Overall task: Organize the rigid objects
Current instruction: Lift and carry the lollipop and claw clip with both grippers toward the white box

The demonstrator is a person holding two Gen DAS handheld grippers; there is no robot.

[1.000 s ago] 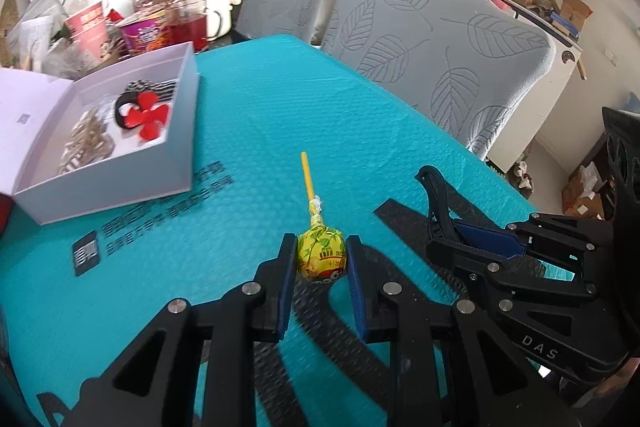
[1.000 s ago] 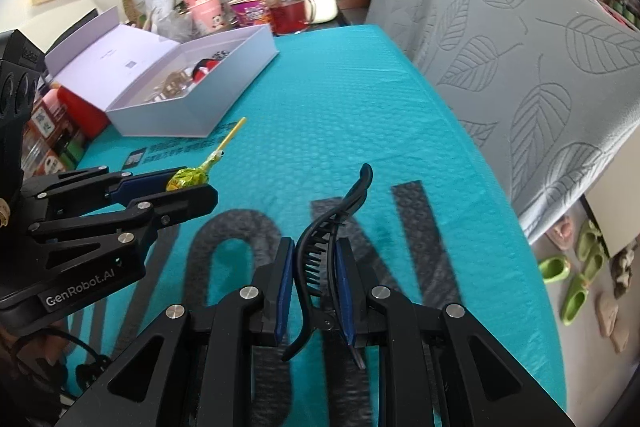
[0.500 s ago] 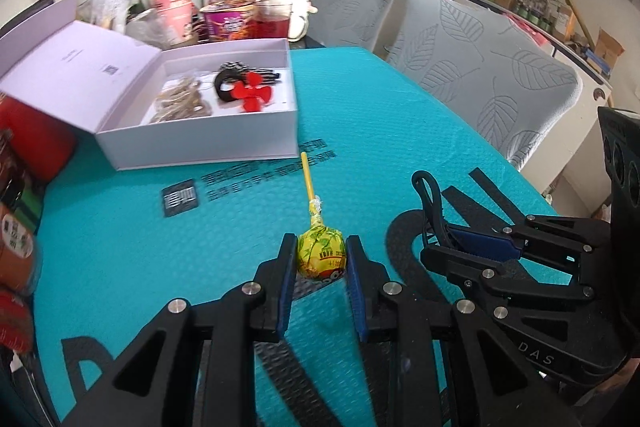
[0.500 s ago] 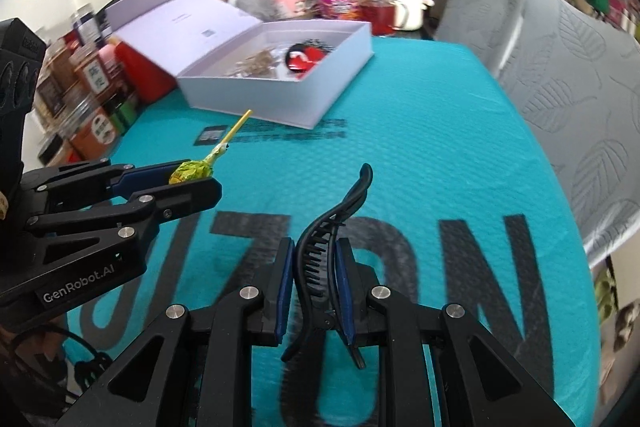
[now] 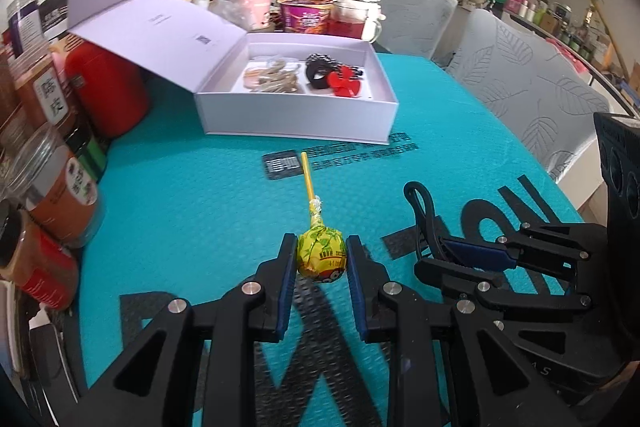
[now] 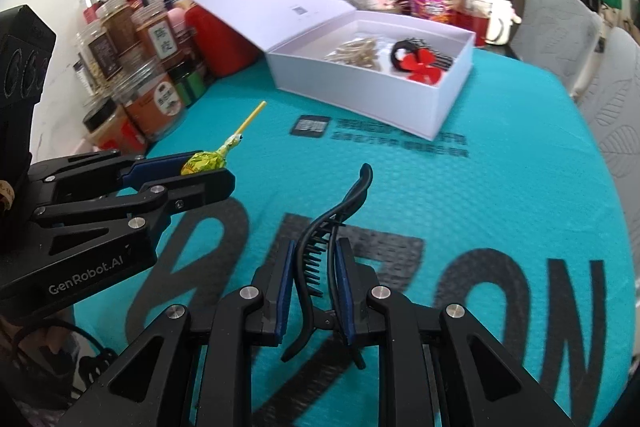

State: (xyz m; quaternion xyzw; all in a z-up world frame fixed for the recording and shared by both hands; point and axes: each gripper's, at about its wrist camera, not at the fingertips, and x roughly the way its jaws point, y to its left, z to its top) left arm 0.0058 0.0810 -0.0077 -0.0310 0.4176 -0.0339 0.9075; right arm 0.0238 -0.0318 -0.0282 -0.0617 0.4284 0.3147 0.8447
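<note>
Your left gripper (image 5: 321, 263) holds the lollipop (image 5: 320, 255) by its head, stick forward; your right gripper (image 6: 312, 277) clamps the hair clip (image 6: 320, 251), both facing the open box (image 5: 296, 125) for dropping in.

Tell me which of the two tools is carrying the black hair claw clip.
The right tool: its blue pads pinch the black hair claw clip. The left tool grips a yellow-wrapped lollipop instead.

The lollipop (image 5: 321, 255) is wrapped yellow-green on a yellow stick; the hair clip (image 6: 320, 259) is black, the box (image 5: 296, 121) pale lilac, the table cover (image 5: 192, 195) teal (with black lettering).
</note>
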